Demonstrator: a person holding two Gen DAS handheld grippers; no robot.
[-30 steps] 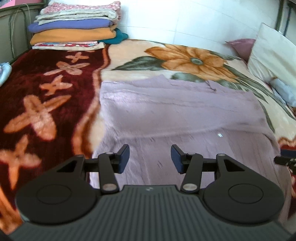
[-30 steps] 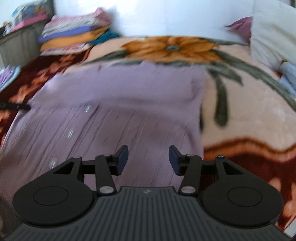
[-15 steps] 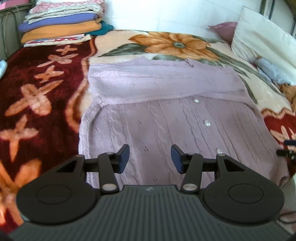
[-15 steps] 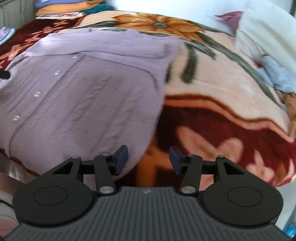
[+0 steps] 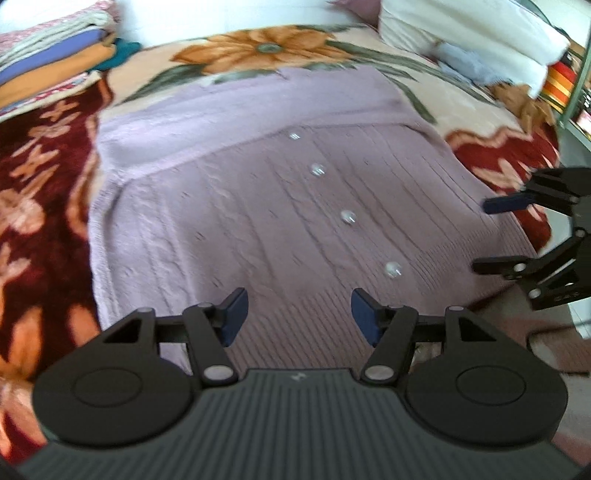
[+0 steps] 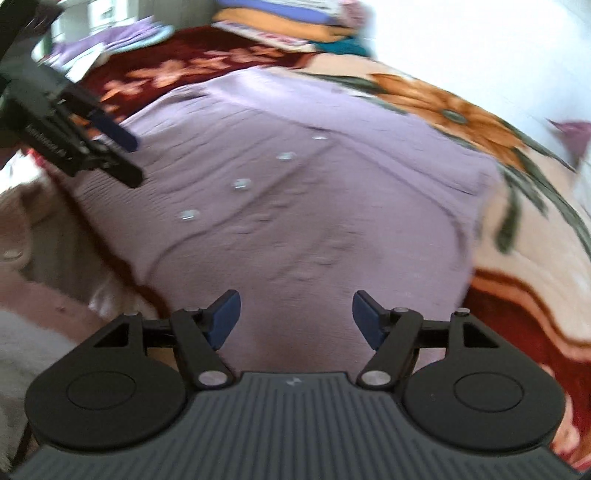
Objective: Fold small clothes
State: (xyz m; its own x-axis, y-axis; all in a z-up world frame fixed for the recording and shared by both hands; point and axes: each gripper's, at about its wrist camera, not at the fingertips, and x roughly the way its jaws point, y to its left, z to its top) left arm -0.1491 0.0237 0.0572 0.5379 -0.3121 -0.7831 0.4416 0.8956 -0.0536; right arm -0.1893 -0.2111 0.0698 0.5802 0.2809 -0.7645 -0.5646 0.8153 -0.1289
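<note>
A lilac knitted cardigan point(image 5: 266, 206) lies flat on the bed with a row of several clear buttons point(image 5: 348, 216) down its middle; its far part is folded over. It also shows in the right wrist view point(image 6: 332, 206). My left gripper point(image 5: 299, 314) is open and empty, above the cardigan's near hem on the left side. My right gripper point(image 6: 295, 317) is open and empty, above the near hem on the right side. Each gripper shows in the other's view: the right one point(image 5: 498, 232) at the cardigan's right edge, the left one point(image 6: 122, 155) at its left edge.
The bed is covered by a flowered blanket point(image 5: 48, 206) in dark red, cream and orange. A stack of folded clothes point(image 5: 55, 70) sits at the far left corner. White pillows point(image 5: 461, 33) lie at the far right. The bed's near edge is just below the cardigan's hem.
Both grippers have drawn back toward the near hem and turned inward, so the whole cardigan and the other gripper now show. Both stay open and empty.
</note>
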